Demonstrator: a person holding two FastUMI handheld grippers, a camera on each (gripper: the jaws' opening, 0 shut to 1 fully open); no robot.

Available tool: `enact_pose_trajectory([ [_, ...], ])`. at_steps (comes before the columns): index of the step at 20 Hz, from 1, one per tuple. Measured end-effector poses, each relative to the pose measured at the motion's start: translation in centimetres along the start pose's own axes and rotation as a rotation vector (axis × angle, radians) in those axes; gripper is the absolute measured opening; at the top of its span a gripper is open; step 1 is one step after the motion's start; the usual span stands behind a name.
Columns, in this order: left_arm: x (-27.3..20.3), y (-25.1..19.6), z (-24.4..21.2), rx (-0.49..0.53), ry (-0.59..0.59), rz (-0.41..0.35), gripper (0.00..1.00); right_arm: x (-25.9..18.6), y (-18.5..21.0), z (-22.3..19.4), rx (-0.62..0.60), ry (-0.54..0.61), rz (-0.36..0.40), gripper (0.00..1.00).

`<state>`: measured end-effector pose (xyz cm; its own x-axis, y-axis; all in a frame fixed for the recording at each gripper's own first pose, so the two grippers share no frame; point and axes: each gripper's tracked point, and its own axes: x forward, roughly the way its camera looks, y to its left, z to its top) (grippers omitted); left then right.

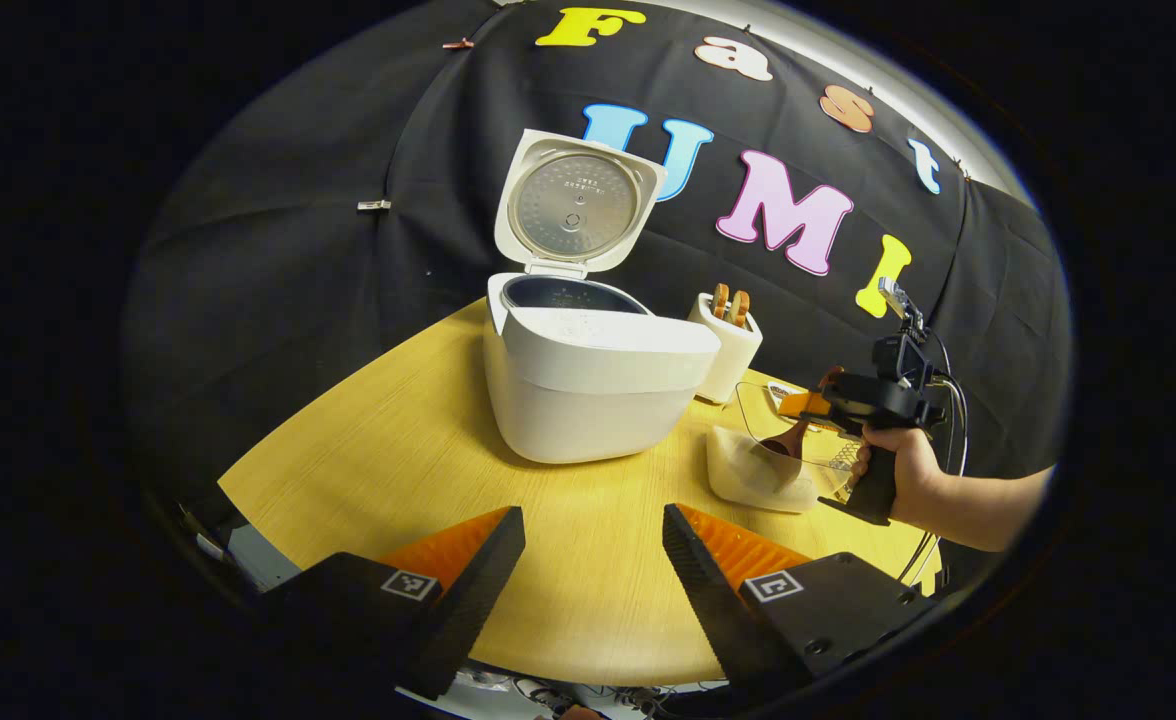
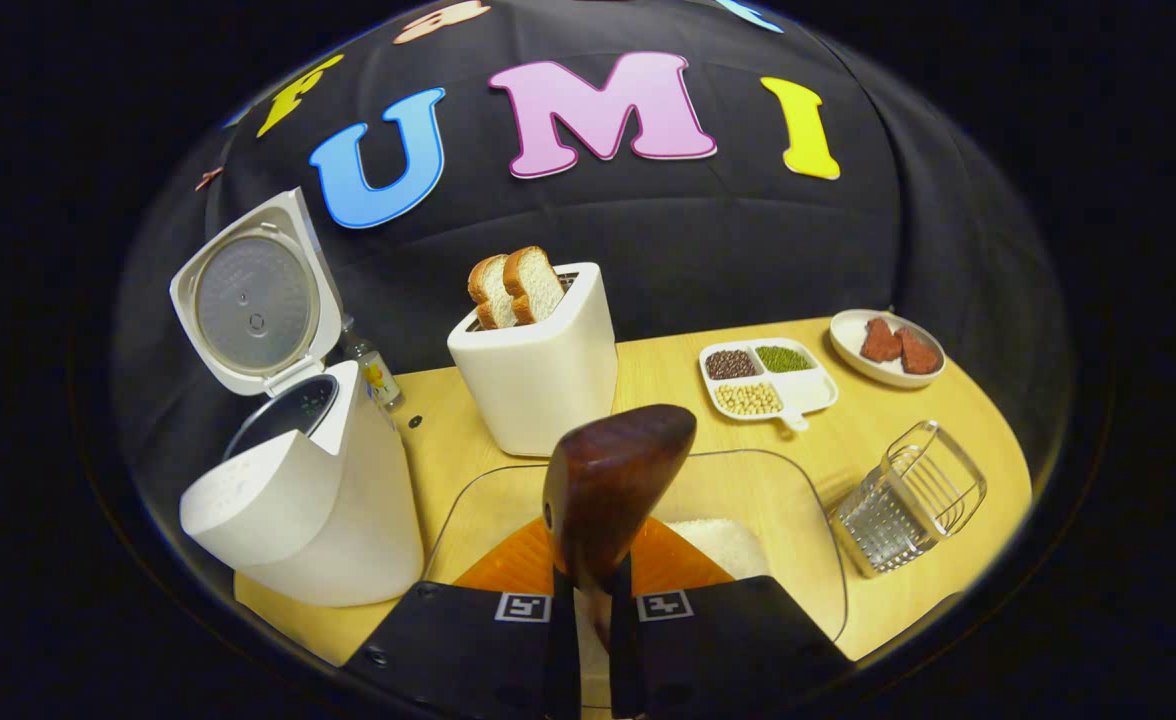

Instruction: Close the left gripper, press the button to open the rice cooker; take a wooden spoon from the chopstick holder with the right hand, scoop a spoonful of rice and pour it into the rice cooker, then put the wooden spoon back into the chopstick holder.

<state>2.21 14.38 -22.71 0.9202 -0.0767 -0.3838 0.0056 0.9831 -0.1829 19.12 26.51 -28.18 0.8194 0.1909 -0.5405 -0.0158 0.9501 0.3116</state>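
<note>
The white rice cooker point(image 1: 588, 390) point(image 2: 308, 500) stands on the table with its lid point(image 1: 573, 205) up and its inner pot showing. My left gripper point(image 1: 593, 515) is open in front of it, nothing between its fingers. My right gripper point(image 2: 593, 590) point(image 1: 873, 400), held by a hand, is shut on the handle of a dark wooden spoon point(image 2: 613, 490) point(image 1: 783, 445). The spoon's bowl hangs over a clear container point(image 2: 468, 510) point(image 1: 758, 480) with white rice point(image 2: 723, 545) in it. A wire chopstick holder point(image 2: 908, 500) stands to the right of that container.
A white toaster point(image 2: 538, 370) point(image 1: 728, 350) with two bread slices stands behind the container, beside the cooker. Farther right are a divided tray of beans point(image 2: 763, 380) and a small plate point(image 2: 888, 345). A little bottle point(image 2: 373, 370) stands behind the cooker.
</note>
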Motion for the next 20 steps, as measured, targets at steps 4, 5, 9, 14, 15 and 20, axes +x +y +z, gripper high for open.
enact_pose_trajectory([
  [4,-0.9,-0.7,1.5,-0.05,-0.028,-0.018,0.96,-0.4,-0.3,-0.6,0.174,0.106,0.023,0.16],
  [5,-1.2,-0.9,2.0,-0.061,-0.041,-0.02,0.96,-0.5,-0.4,-0.8,0.226,0.127,0.028,0.16],
  [9,-2.5,-0.6,3.6,-0.054,-0.089,-0.011,0.96,-1.6,-1.3,-1.5,0.34,0.19,0.02,0.16],
  [14,-3.6,0.5,3.6,-0.054,-0.087,-0.018,0.96,-3.2,-3.5,-1.0,0.595,0.179,-0.03,0.16],
  [15,-3.7,0.8,3.3,-0.06,-0.077,-0.024,0.96,-3.4,-4.1,-0.9,0.65,0.172,-0.046,0.16],
  [20,-3.6,1.7,3.9,-0.077,-0.078,-0.034,0.95,-5.3,-7.6,0.3,0.741,0.12,-0.105,0.16],
])
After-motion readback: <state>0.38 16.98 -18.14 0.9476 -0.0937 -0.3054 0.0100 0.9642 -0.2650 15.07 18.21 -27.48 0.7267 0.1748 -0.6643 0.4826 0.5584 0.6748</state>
